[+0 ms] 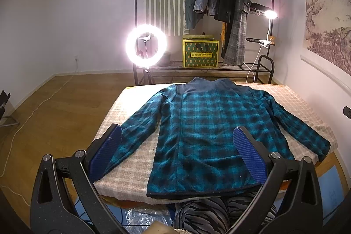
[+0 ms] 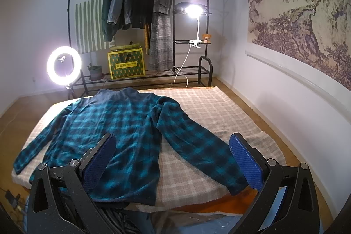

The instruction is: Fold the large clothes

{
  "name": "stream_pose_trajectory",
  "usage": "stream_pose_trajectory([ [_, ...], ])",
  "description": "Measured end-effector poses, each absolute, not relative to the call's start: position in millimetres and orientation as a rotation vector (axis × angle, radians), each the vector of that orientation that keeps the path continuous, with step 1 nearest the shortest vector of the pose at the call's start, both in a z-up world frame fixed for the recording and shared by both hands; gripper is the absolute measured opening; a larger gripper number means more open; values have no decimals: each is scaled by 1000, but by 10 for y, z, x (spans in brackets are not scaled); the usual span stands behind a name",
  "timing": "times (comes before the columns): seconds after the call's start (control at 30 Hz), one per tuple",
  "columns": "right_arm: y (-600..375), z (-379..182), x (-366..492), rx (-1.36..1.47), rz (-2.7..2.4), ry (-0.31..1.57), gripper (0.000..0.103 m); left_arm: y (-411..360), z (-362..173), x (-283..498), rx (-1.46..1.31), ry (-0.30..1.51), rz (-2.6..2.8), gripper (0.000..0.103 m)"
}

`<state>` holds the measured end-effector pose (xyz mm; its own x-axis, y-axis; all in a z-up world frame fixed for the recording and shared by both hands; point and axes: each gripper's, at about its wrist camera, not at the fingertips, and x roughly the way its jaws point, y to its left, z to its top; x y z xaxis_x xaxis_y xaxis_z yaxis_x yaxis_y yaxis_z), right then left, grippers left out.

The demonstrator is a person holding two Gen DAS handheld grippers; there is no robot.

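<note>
- Teal plaid jacket (image 1: 204, 131) is laid flat on the checked table cover (image 1: 131, 159), collar at the far edge, sleeves angled outward.
- Left gripper (image 1: 178, 156) is held spread wide above the hem, nothing pinched.
- Right gripper (image 2: 173, 160) is likewise spread, above the right sleeve (image 2: 197, 146).

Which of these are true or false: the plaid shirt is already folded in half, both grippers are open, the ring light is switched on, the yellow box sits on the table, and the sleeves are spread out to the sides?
1. The plaid shirt is already folded in half. False: it lies flat and unfolded on the table.
2. Both grippers are open. True: the left gripper and the right gripper hold nothing.
3. The ring light is switched on. True.
4. The yellow box sits on the table. False: it rests on the bottom shelf of the clothes rack.
5. The sleeves are spread out to the sides. True.
</note>
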<state>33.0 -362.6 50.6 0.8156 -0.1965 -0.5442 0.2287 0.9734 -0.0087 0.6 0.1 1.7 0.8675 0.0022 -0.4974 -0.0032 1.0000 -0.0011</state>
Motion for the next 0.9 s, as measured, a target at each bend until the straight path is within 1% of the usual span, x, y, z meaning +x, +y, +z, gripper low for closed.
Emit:
stream_pose_trajectory([
  [0.13,-3624,507,329,59,-228,571,103,16,43,39,-4,515,6,103],
  [0.2,-3625,523,333,61,-229,569,103,62,199,34,-8,509,8,103],
  [0.27,-3638,541,324,62,-231,567,103,75,226,29,-11,501,9,103],
  [0.9,-3638,529,304,68,-237,562,103,58,202,-17,-7,480,10,103],
])
